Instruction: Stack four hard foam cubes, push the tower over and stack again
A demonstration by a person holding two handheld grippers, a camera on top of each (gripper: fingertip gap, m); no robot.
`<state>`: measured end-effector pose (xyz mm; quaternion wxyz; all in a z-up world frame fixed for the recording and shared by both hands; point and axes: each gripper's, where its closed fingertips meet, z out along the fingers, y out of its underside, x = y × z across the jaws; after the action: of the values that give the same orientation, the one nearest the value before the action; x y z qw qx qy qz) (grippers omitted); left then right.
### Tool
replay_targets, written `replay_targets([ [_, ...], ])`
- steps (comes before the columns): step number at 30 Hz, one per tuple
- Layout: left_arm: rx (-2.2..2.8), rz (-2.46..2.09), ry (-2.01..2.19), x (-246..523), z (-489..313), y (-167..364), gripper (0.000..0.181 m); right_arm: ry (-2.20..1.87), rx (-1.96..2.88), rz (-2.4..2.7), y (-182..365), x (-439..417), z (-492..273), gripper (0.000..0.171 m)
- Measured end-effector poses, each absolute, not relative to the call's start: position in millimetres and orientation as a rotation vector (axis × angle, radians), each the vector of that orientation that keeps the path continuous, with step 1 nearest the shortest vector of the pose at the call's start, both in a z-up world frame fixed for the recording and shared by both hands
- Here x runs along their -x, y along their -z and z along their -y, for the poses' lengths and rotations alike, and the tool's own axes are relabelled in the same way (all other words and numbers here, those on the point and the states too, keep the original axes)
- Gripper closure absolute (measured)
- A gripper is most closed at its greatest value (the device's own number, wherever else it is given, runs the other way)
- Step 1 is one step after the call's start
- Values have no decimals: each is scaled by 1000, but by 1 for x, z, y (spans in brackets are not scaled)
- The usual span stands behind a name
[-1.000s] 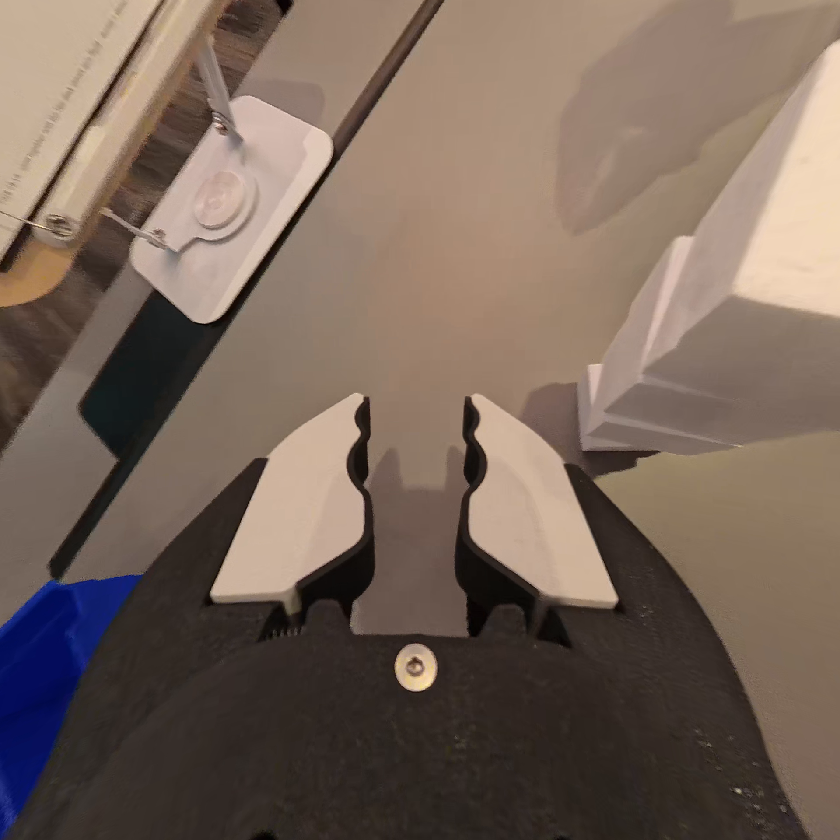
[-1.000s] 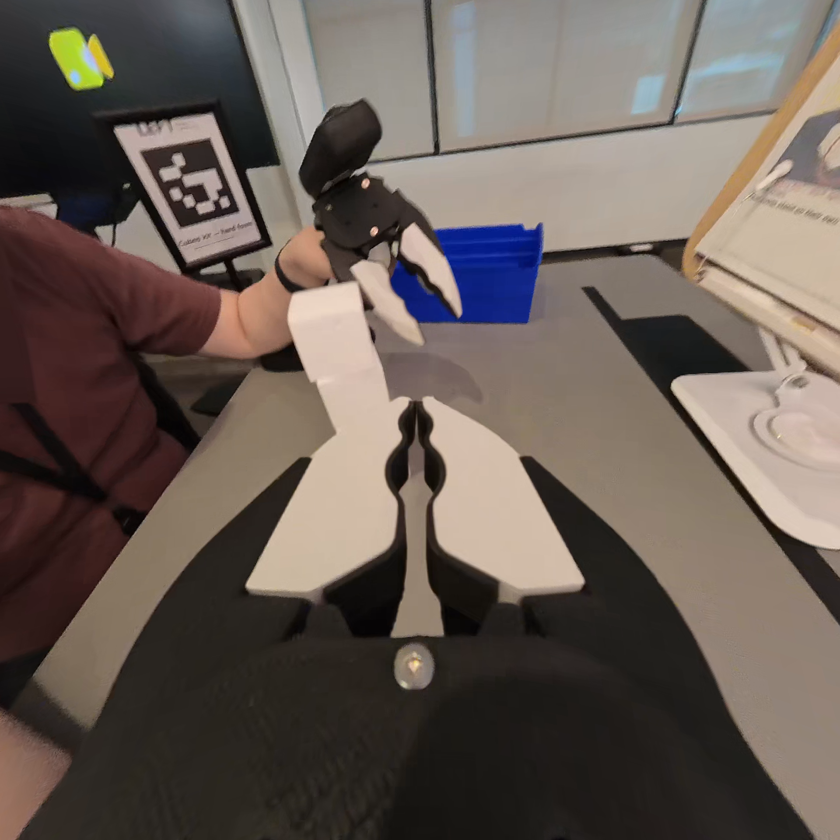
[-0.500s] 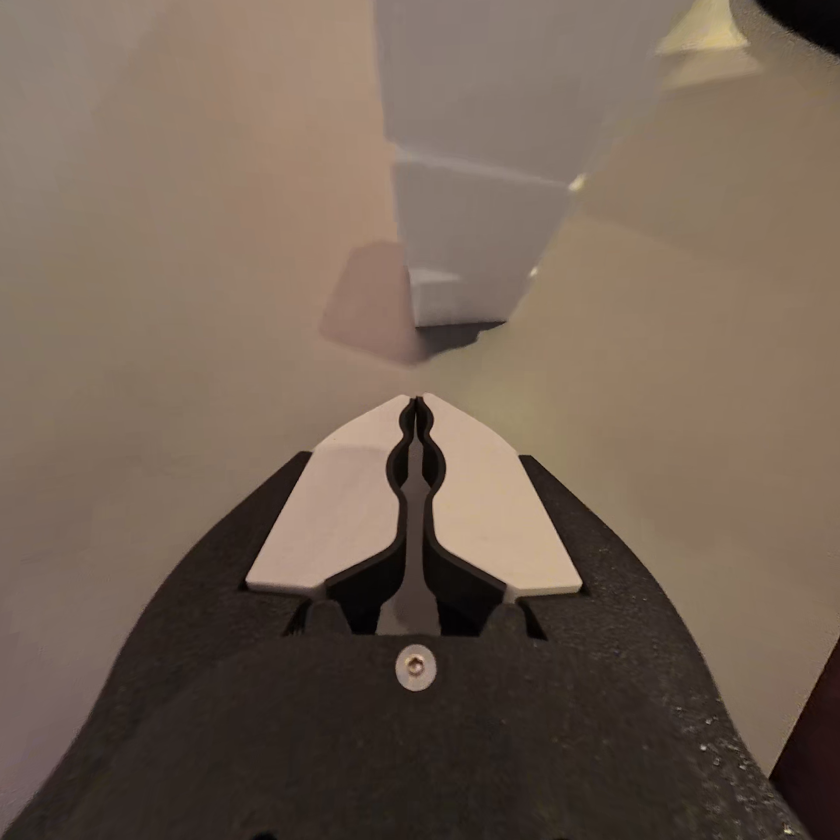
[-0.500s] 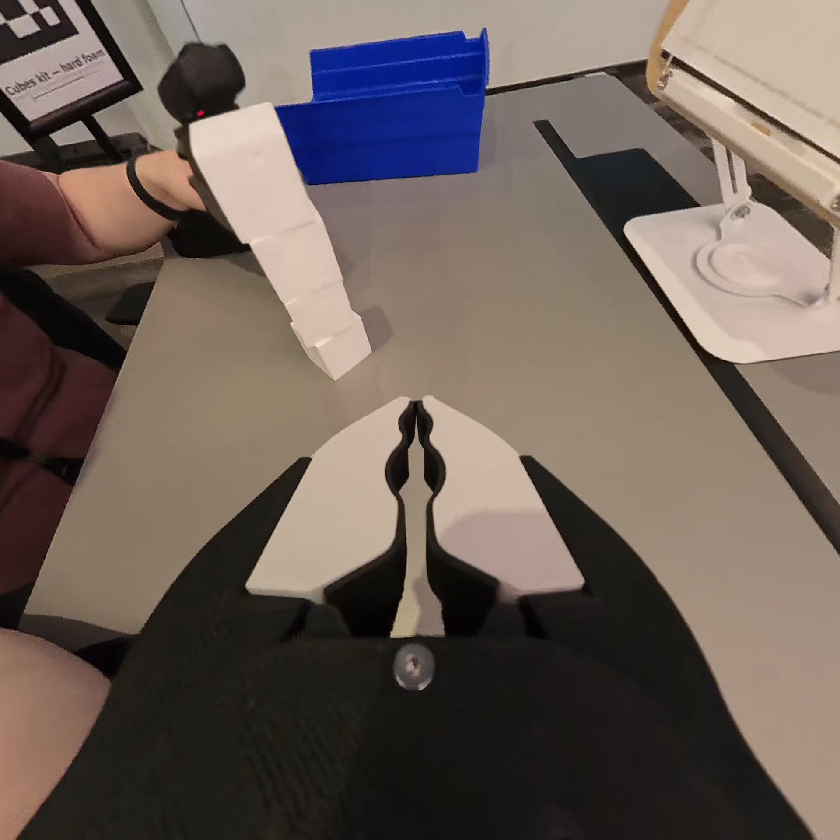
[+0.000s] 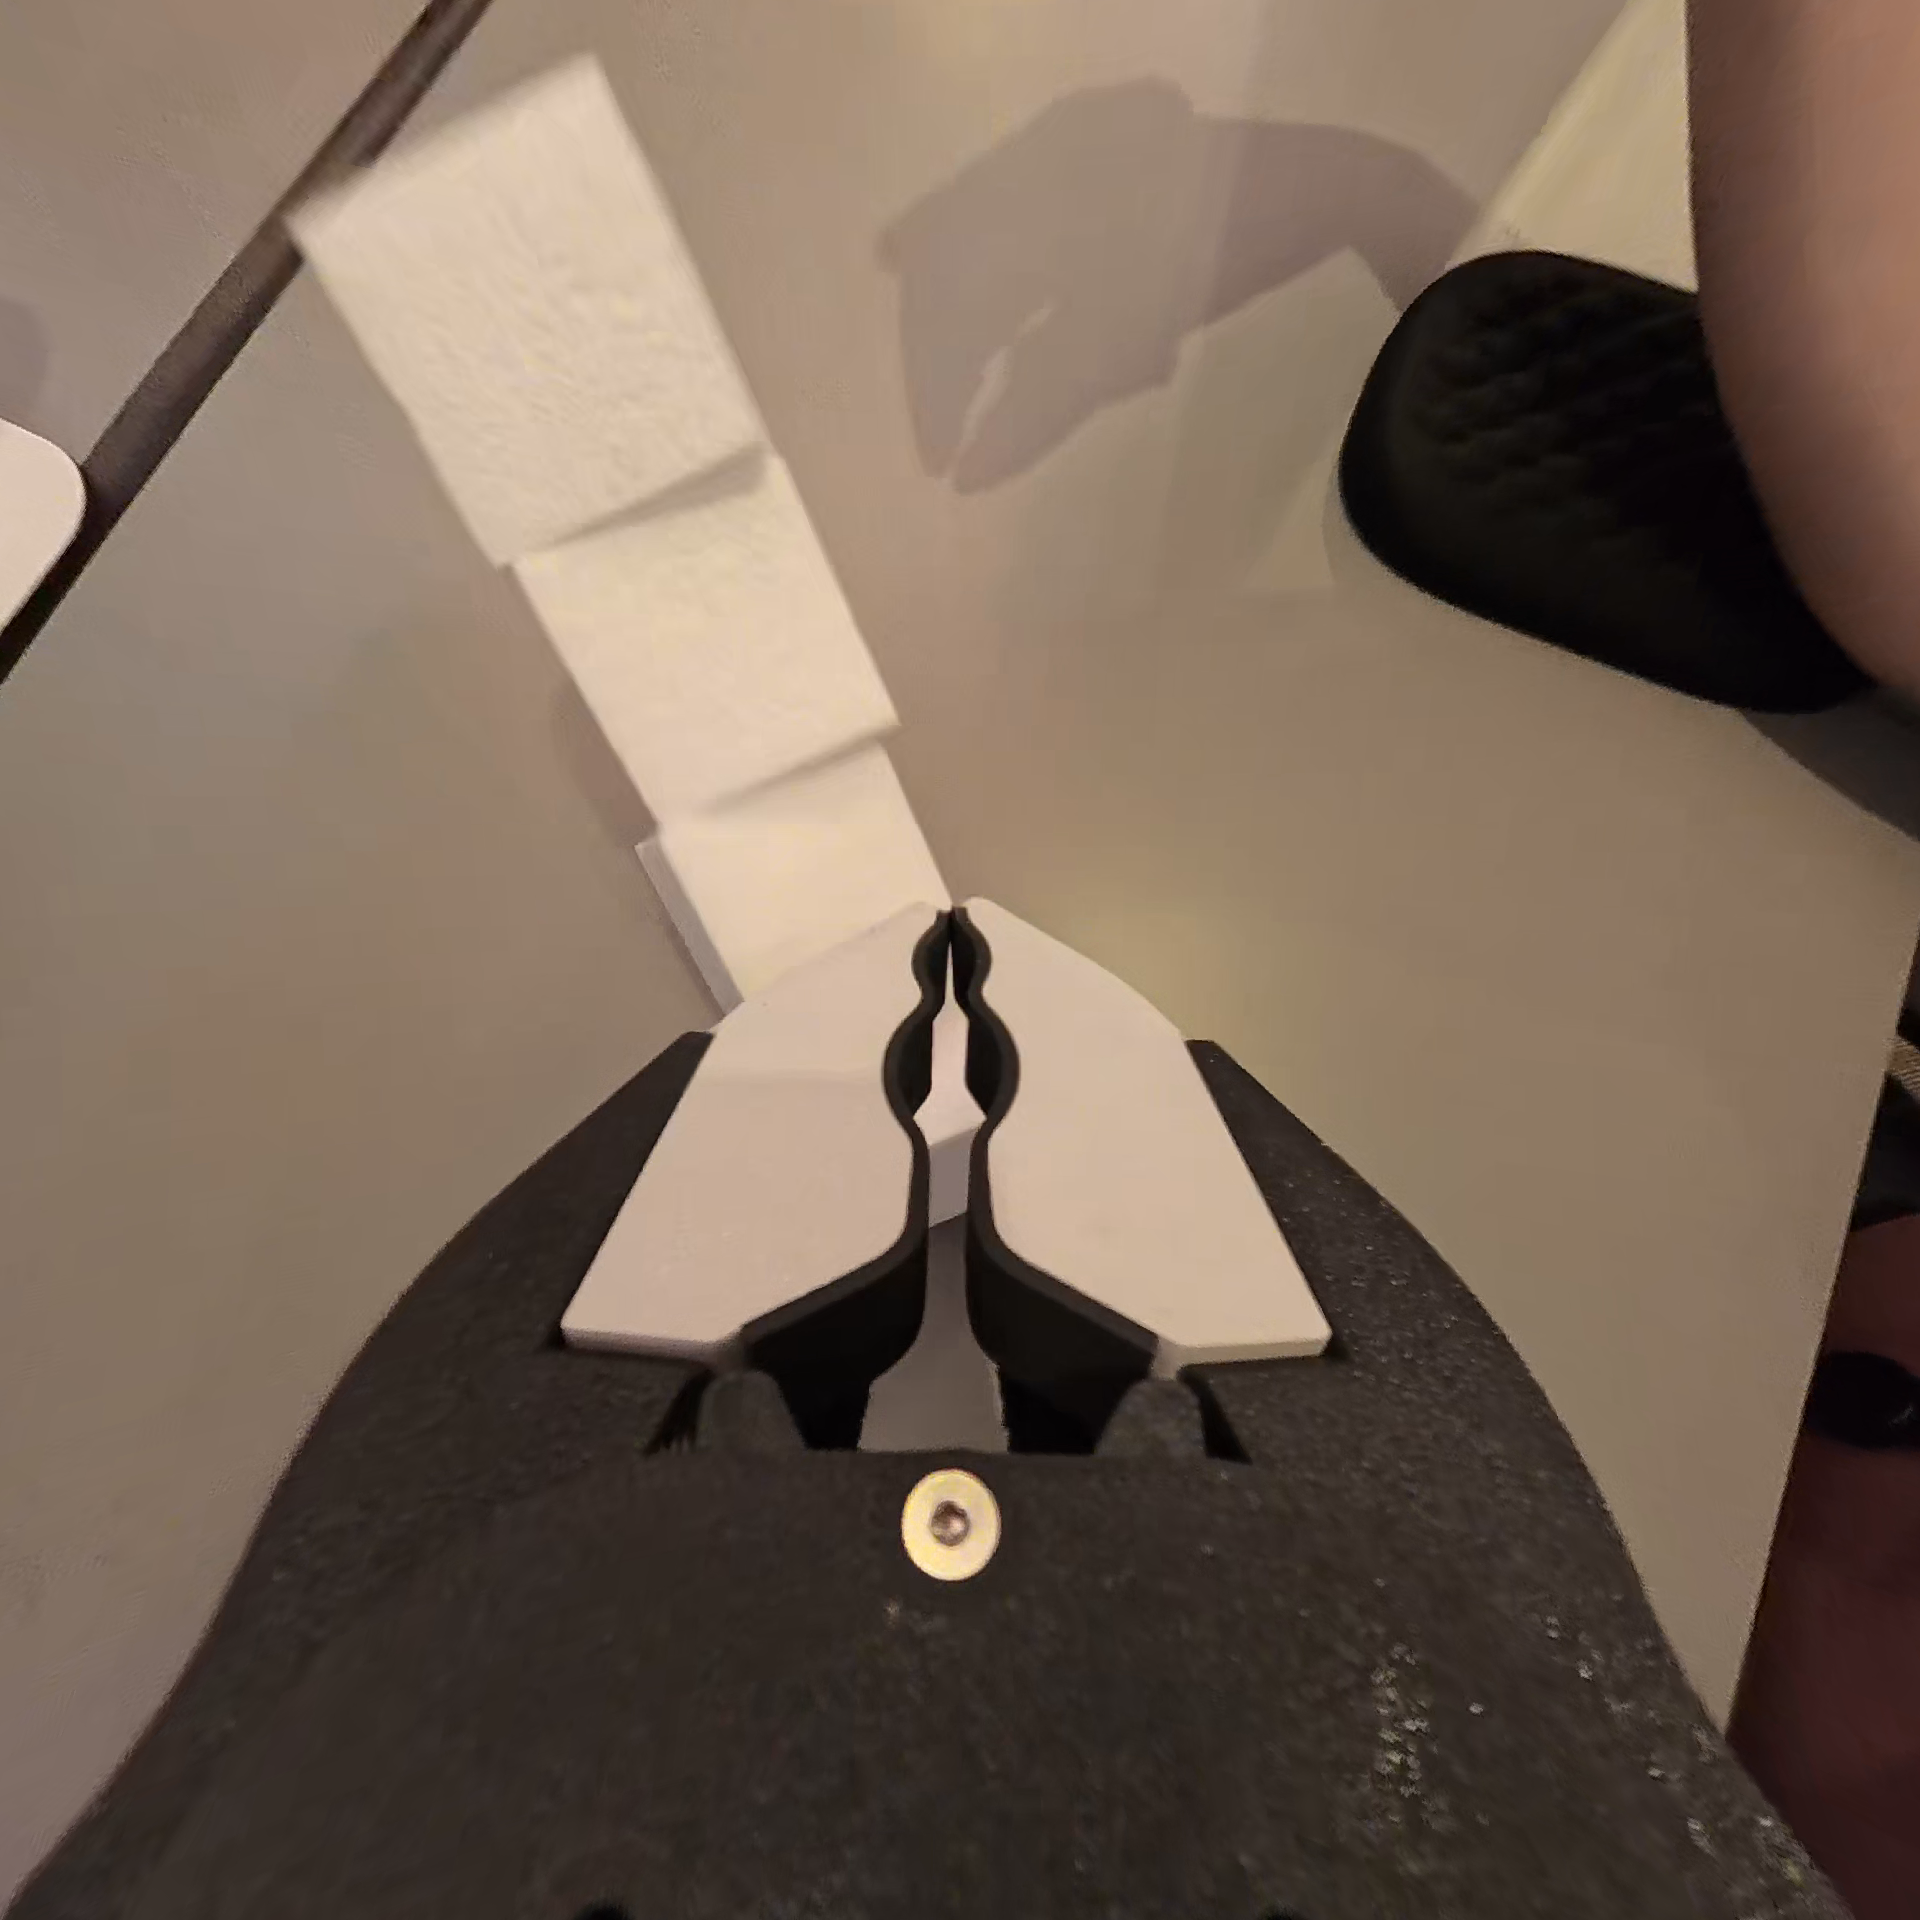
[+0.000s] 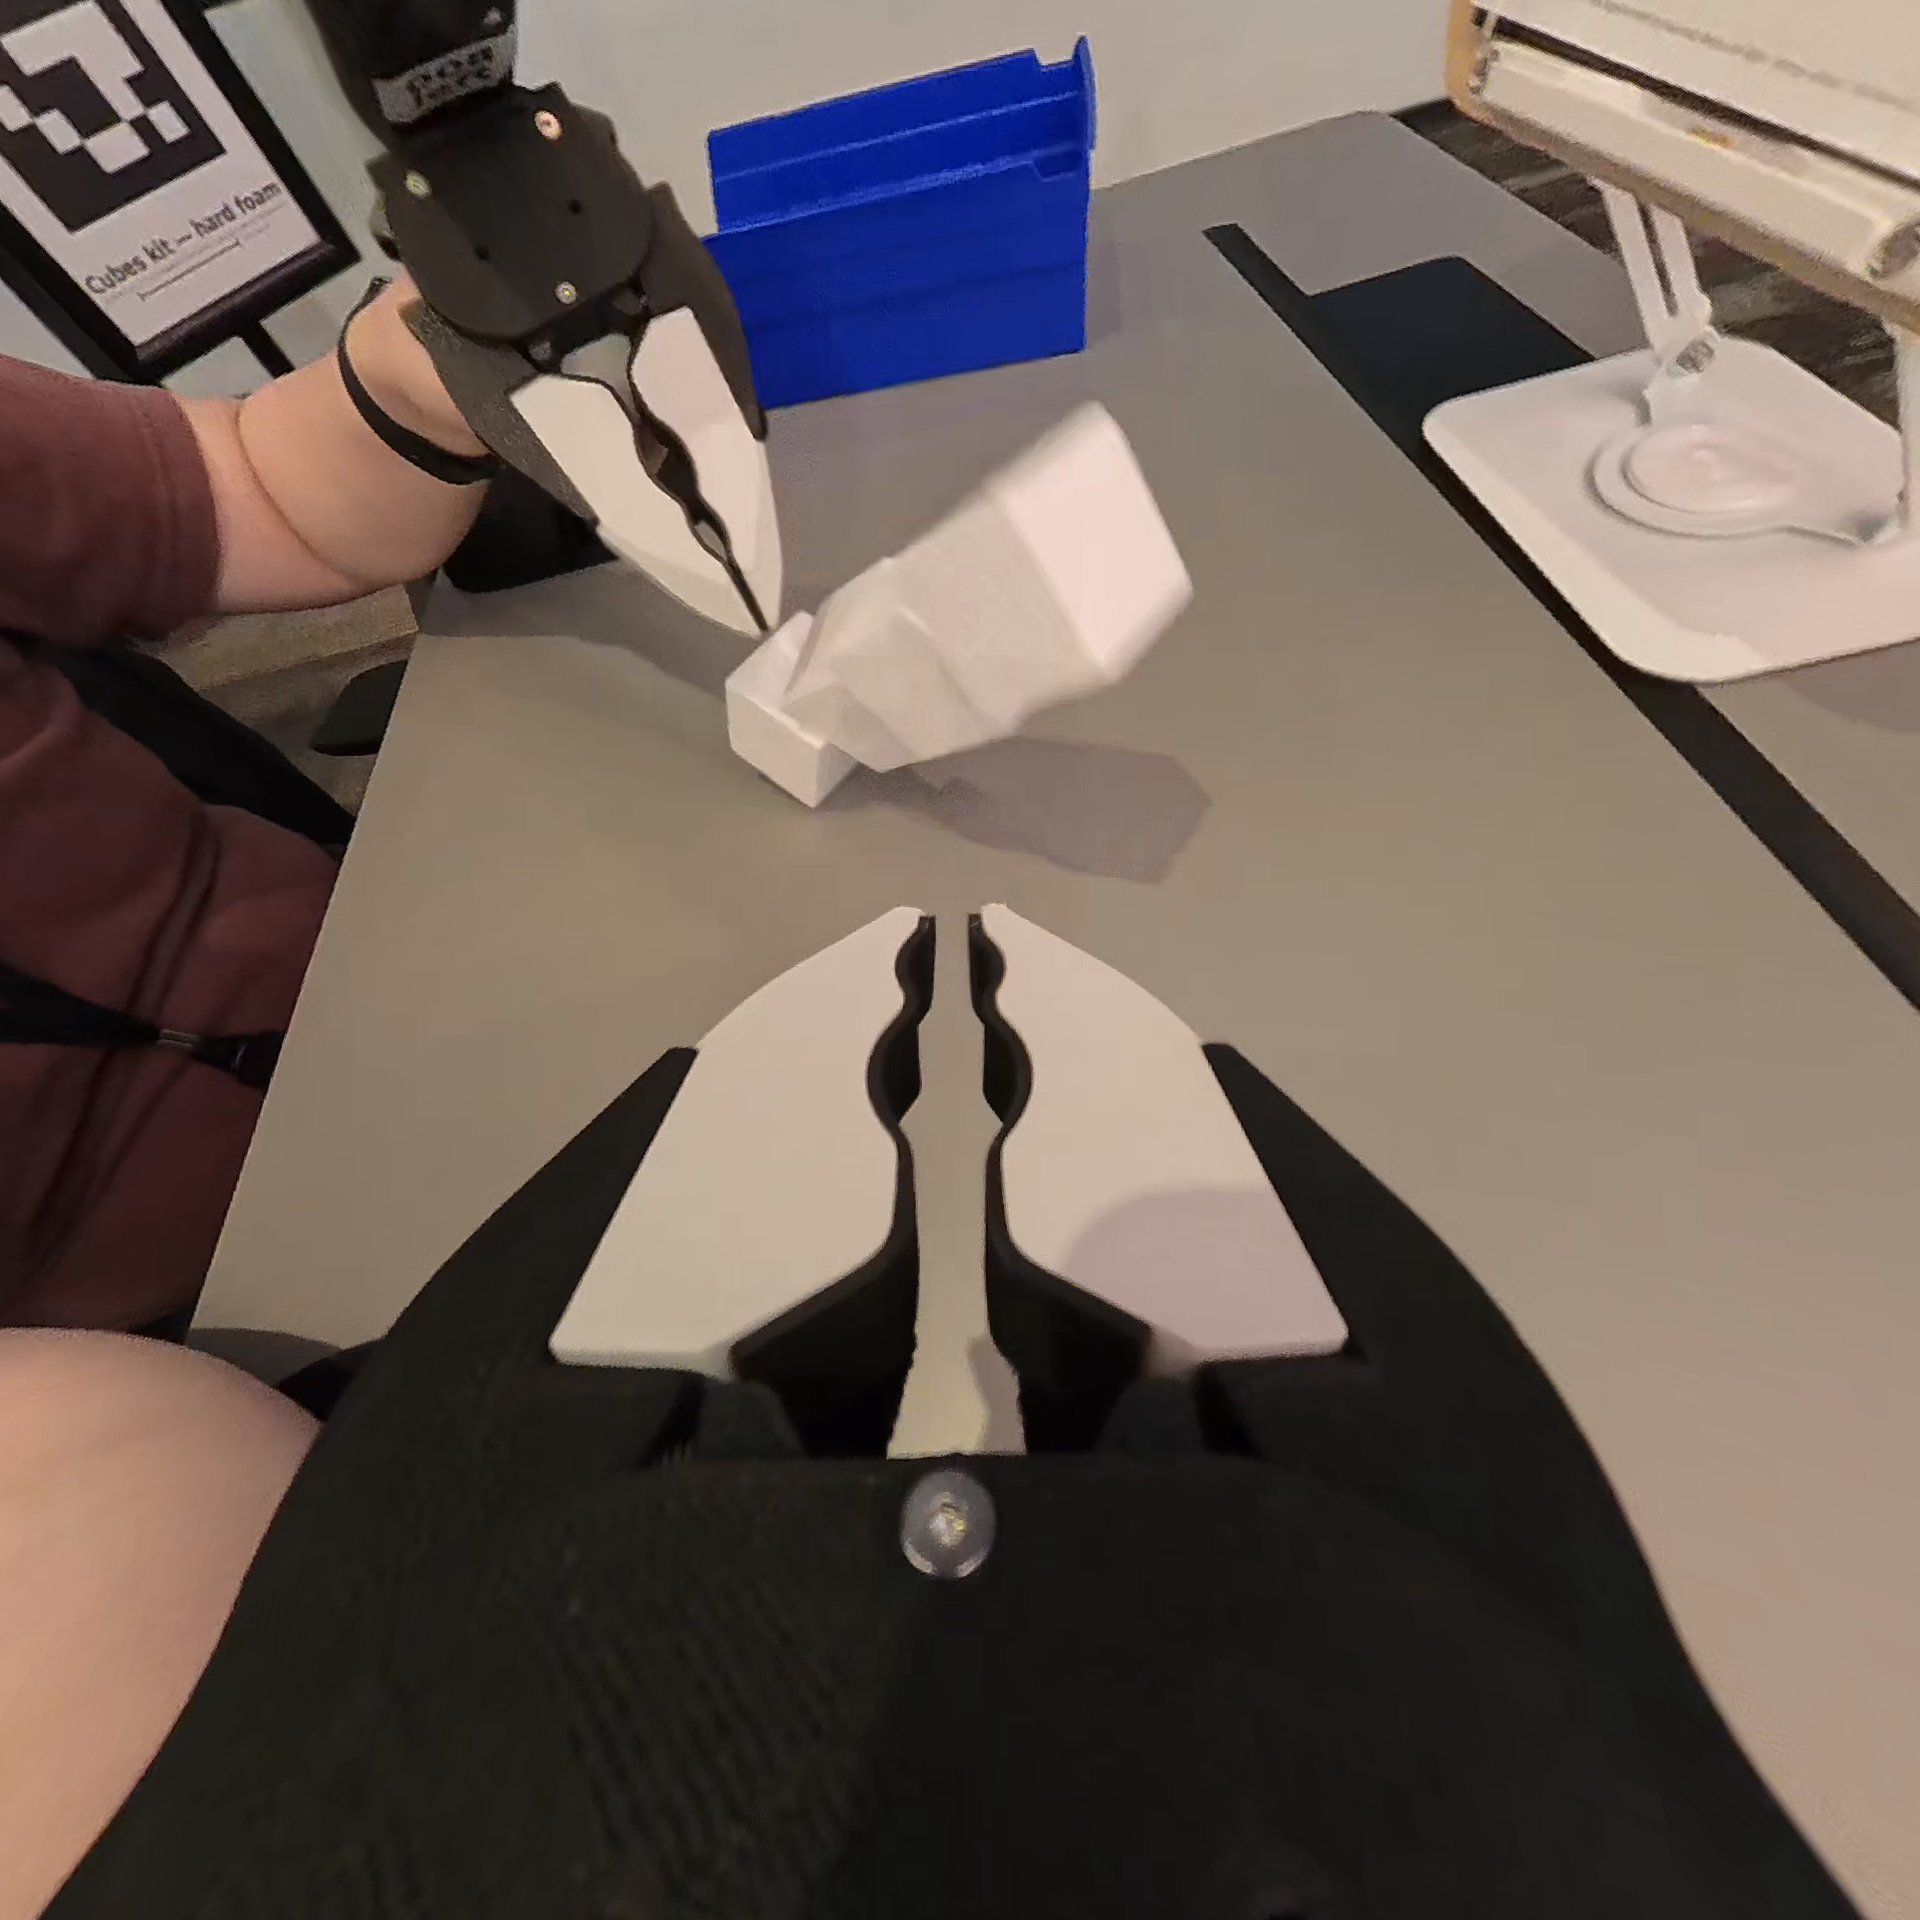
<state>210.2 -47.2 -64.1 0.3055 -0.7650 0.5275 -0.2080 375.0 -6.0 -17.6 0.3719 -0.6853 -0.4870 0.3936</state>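
Observation:
A tower of several white foam cubes (image 6: 987,613) is tipping over to the right on the grey table (image 6: 1351,1039). Its bottom cube (image 6: 790,727) is still on the table and its top cube (image 6: 1091,540) is blurred in mid-fall. My left gripper (image 6: 758,623) is shut and empty, with its tips at the left side of the tower's base. In the left wrist view the left gripper (image 5: 954,914) points down at the leaning tower (image 5: 644,499). My right gripper (image 6: 948,920) is shut but for a thin slit and empty. It hovers over the table in front of the tower.
A blue bin (image 6: 904,239) stands at the back of the table. A white stand base (image 6: 1683,520) sits at the right beyond a black strip (image 6: 1455,343). A framed sign (image 6: 135,156) stands at the back left. A person's arm (image 6: 343,488) holds the left gripper. Tip to tip, the grippers are about 20 cm apart. The white stand base (image 6: 1683,520) is about 40 cm from both grippers' fingertips.
My left gripper shut, then swung down against the tower. The tower, leaning half a second ago, is now falling to the right. My right gripper's view dropped toward the table.

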Motion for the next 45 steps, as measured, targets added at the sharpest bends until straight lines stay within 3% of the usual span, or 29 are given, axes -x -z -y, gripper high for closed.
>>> replay_targets([
  [5, 2008, -1274, 553, -191, 44, 60, 179, -997, 1808, 1140, 26, -399, -3, 161],
  [9, 2091, -1069, 612, -170, 49, 74, 112, -922, 1823, 1048, 27, -408, -22, 150],
  [10, 2103, -1016, 590, -166, 50, 81, 103, -890, 1829, 1015, 27, -410, -29, 145],
  [12, 2123, -960, 521, -159, 56, 99, 95, -798, 1873, 932, 30, -419, -45, 126],
  [15, 2168, -862, 371, -153, 58, 121, 69, -621, 1950, 862, 44, -437, -65, 114],
  [19, 2207, -693, 355, -162, 53, 131, 57, -489, 2008, 756, 67, -457, -84, 106],
  [23, 2216, -669, 309, -173, 50, 137, 61, -506, 2180, 538, 91, -464, -88, 94],
  [26, 2223, -672, 309, -177, 47, 143, 70, -547, 2332, 362, 103, -451, -91, 75],
  [29, 2246, -683, 279, -174, 42, 148, 85, -349, 2498, 400, 126, -450, -89, 69],
  [32, 2265, -692, 327, -173, 40, 150, 111, -242, 2626, 441, 140, -449, -82, 74],
  [35, 2281, -698, 324, -161, 37, 149, 111, -274, 2632, 424, 138, -446, -81, 110],
  [41, 2122, -560, 483, -133, 15, 82, 112, -422, 2526, 386, 126, -457, -79, 110],
  [45, 2082, -569, 606, -157, -11, 38, 112, -494, 2443, 281, 119, -467, -88, 110],
])
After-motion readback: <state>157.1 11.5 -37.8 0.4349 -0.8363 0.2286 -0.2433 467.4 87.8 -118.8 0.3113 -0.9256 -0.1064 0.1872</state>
